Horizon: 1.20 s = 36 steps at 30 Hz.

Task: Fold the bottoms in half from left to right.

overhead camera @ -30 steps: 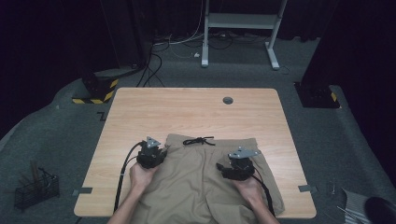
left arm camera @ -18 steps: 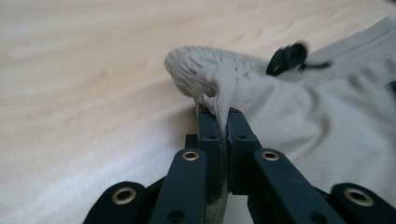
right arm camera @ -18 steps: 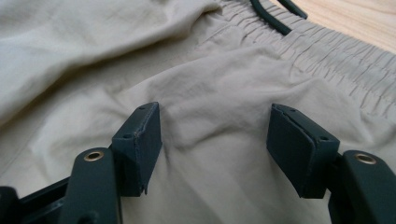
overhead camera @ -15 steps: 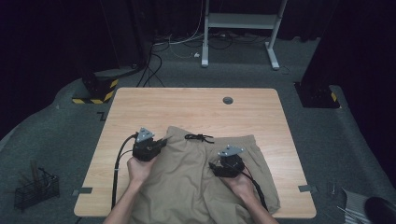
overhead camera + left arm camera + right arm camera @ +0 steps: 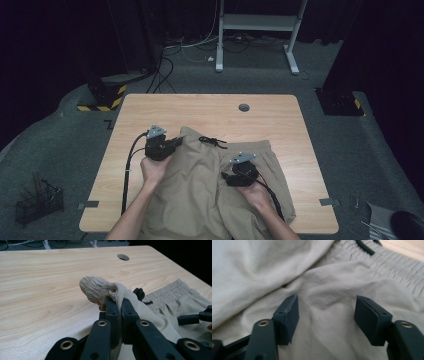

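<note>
Now keep your left gripper clamped on the beige drawstring shorts' waistband corner; your right gripper gapes wide, holding nothing, over cloth.

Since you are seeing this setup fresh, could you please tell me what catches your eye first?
Beige shorts sprawl over the near half of the wooden table. The left hand-held gripper pinches their elastic waistband corner, bunched above the wood. The right hand-held gripper hovers open over the fabric, near the black drawstring.
</note>
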Available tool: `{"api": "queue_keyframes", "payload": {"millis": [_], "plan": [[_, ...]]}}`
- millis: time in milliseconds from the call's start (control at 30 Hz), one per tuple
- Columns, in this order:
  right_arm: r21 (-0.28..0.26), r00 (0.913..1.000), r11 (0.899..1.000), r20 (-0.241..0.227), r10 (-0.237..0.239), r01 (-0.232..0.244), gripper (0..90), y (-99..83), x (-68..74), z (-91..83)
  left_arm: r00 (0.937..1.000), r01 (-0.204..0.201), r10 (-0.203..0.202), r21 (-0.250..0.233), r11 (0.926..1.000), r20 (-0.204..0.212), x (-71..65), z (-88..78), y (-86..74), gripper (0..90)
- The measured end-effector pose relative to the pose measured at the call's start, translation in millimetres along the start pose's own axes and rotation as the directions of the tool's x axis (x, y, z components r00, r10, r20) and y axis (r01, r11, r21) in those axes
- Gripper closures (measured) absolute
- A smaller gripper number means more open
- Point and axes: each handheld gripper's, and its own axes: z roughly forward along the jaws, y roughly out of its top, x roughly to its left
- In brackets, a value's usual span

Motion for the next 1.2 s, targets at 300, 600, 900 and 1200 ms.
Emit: {"api": "queue_keyframes", "payload": {"millis": [300,600,900,1200], "plan": [[-0.029,1.0,1.0,0.007,-0.004,0.005,36.2,24.1,-18.1,27.1,0.9996,0.026,-0.027,-0.029,0.9992,-0.011,9.8,4.3,23.2,87.0],[-0.012,0.9992,0.999,0.004,-0.041,0.041,38.3,18.3,-5.4,7.7,0.9999,0.006,-0.006,-0.028,0.9996,-0.01,8.2,7.6,31.7,87.0],[-0.042,1.0,0.999,0.006,-0.007,0.007,38.0,15.0,-8.0,19.5,0.9973,-0.006,0.01,-0.056,0.9984,0.073,-12.4,17.6,38.5,86.9],[-0.029,0.9997,0.999,0.019,-0.015,0.015,37.6,24.2,-6.5,21.9,0.9808,-0.101,0.101,-0.006,0.9948,0.167,-58.5,62.4,45.3,86.4]]}}
